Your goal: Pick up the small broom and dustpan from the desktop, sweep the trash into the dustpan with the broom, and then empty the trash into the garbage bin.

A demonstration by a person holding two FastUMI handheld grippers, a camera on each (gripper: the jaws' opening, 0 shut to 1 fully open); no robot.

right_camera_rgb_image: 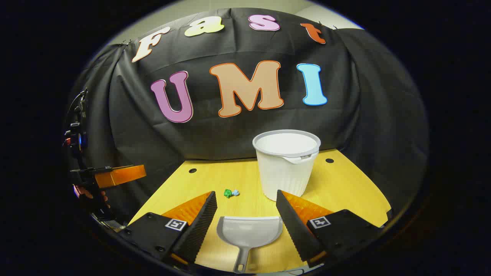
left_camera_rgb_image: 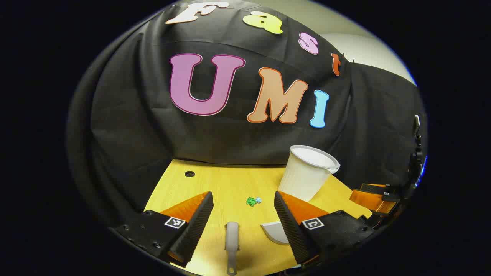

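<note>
- Your left claw is spread apart above the small broom lying on the surface.
- Your right claw is spread apart over the dustpan.
- Trash lies near the garbage bin.

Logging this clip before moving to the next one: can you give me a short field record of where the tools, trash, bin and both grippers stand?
broom: lying on the desktop, handle between the left gripper fingers, untouched
dustpan: flat on desktop, between the right gripper fingers, untouched
trash: small crumpled bits ahead of the dustpan
garbage bin: upright, behind the dustpan
grippers: both open, holding nothing
stage: pick-up not yet done
</note>
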